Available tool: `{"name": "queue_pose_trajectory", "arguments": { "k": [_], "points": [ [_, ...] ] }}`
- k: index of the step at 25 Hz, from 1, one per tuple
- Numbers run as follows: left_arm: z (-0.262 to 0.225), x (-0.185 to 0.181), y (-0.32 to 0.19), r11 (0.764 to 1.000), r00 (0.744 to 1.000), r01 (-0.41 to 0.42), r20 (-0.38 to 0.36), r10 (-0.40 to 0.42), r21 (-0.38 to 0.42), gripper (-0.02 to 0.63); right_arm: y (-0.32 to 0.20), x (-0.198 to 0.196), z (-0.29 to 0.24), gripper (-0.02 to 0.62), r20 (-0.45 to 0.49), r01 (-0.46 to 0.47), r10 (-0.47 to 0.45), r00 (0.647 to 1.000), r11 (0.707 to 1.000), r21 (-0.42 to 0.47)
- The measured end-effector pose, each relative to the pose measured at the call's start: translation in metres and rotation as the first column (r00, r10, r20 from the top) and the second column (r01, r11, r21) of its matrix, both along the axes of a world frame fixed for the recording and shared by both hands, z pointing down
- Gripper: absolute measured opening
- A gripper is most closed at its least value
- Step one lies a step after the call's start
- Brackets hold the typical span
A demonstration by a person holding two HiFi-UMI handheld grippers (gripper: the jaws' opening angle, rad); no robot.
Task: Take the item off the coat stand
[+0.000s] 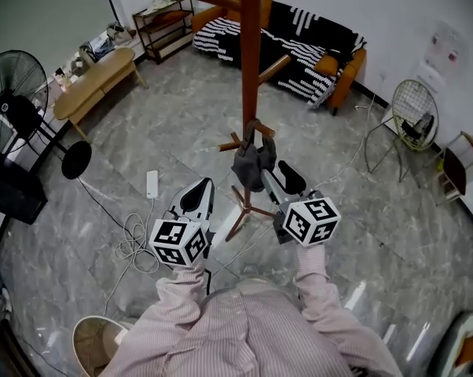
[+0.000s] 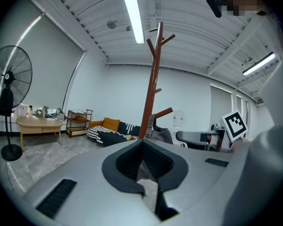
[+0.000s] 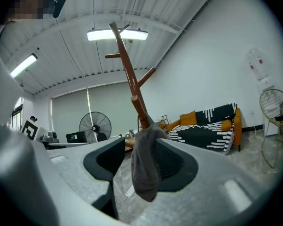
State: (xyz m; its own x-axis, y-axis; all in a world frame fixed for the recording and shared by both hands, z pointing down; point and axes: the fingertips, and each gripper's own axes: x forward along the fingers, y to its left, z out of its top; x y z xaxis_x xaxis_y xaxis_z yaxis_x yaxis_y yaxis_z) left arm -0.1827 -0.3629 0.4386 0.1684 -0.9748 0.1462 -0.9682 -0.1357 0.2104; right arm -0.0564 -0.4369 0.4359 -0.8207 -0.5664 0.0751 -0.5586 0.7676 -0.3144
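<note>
A brown wooden coat stand rises in the middle of the room. A grey cloth item hangs from one of its low pegs. My right gripper is right beside that item, on its right. In the right gripper view the grey item hangs down between the jaws of the right gripper, which stand open and do not clamp it. My left gripper is lower left of the item, open and holding nothing. In the left gripper view the stand and the item lie ahead of the left gripper.
The stand's base legs spread on the grey marble floor. A power strip and cables lie to the left. A striped sofa is behind the stand, with a wooden table and a standing fan left and a wire chair right.
</note>
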Motion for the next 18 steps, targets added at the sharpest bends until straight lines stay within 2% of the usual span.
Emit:
{"name": "queue_pose_trajectory", "arguments": {
  "k": [5,12,15,18],
  "points": [
    [0.012,-0.001,-0.018,1.000,1.000,0.018,-0.012,-0.018,-0.015,0.002,-0.012,-0.017,0.008,0.189,-0.036,0.068,-0.069,0.997,0.998,-0.006],
    [0.023,0.005,-0.027,0.999,1.000,0.008,-0.023,-0.009,-0.046,0.002,-0.025,-0.031,0.018,0.185,-0.103,0.100,-0.102,0.989,0.995,-0.027],
    [0.025,0.004,-0.026,0.998,1.000,-0.001,-0.024,-0.001,-0.061,0.002,-0.026,-0.035,0.021,0.153,-0.121,0.095,-0.099,0.988,0.995,-0.038],
    [0.025,0.001,-0.025,0.998,1.000,-0.012,-0.025,0.010,-0.068,0.002,-0.028,-0.038,0.022,0.085,-0.125,0.073,-0.078,0.989,0.997,-0.039]
  ]
}}
